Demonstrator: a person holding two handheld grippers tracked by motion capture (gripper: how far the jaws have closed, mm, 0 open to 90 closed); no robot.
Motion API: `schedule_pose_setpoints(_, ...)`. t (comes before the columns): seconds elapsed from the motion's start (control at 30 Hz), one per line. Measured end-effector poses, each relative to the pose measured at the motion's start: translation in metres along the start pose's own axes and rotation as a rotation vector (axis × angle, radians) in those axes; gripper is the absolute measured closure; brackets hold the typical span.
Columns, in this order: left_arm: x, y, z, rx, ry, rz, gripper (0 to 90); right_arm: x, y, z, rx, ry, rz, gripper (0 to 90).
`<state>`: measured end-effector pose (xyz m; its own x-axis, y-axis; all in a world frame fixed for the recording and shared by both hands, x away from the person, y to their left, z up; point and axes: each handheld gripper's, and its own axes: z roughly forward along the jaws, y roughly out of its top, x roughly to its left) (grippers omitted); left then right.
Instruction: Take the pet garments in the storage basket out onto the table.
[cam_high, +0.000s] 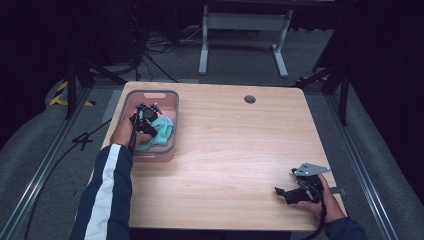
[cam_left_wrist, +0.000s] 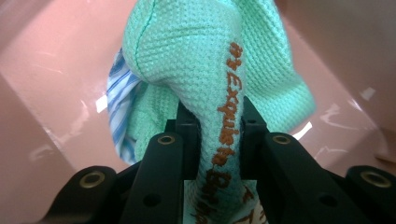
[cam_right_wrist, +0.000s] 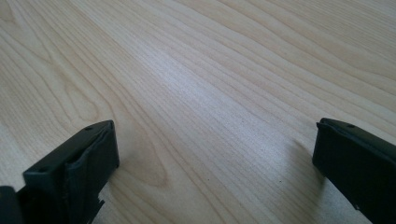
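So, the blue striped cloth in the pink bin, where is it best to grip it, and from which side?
Probably grip the striped cloth at the free edge that sticks out beside the green towel, coming from above, since the bin walls block a side approach. The left gripper is shut on the towel; the right gripper is open.

Mint-green waffle-weave cloth (cam_left_wrist: 196, 70), orange embroidered lettering along one fold, is bunched and pinched between the jaws of the left gripper (cam_left_wrist: 217, 135), rising ahead of them inside the pink bin (cam_high: 170, 145). A blue-striped cloth (cam_left_wrist: 119, 102) lies just beside it, partly covered.
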<state>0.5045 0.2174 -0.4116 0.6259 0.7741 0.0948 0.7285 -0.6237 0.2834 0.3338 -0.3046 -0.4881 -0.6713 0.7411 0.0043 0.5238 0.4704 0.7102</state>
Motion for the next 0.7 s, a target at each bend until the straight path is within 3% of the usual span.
schedule_pose_setpoints(0.27, -0.004, -0.007, -0.034, -0.118, 0.025, 0.032, 77.3, 0.0, 0.0, 0.0, 0.0, 0.0, 0.0, 0.6)
schedule_pose_setpoints(0.4, -0.008, -0.017, -0.053, -0.213, 0.034, 0.036, 77.5, 0.0, 0.0, 0.0, 0.0, -0.001, 0.002, 0.6)
schedule_pose_setpoints(0.47, -0.009, -0.019, -0.057, -0.228, 0.042, 0.039, 77.5, 0.0, 0.0, 0.0, 0.0, -0.001, 0.002, 0.6)
schedule_pose_setpoints(0.53, -0.011, -0.029, -0.066, -0.3, 0.034, 0.019, 77.5, 0.0, 0.0, 0.0, 0.0, -0.001, 0.002, 0.6)
schedule_pose_setpoints(0.57, -0.011, -0.029, -0.066, -0.3, 0.034, 0.019, 77.5, 0.0, 0.0, 0.0, 0.0, -0.001, 0.002, 0.6)
schedule_pose_setpoints(0.6, -0.012, -0.036, -0.072, -0.348, 0.031, 0.017, 77.6, 0.0, 0.0, 0.0, 0.0, -0.001, 0.002, 0.6)
schedule_pose_setpoints(0.7, -0.015, -0.045, -0.077, -0.39, 0.034, 0.014, 77.6, 0.0, 0.0, 0.0, 0.0, -0.001, 0.002, 0.6)
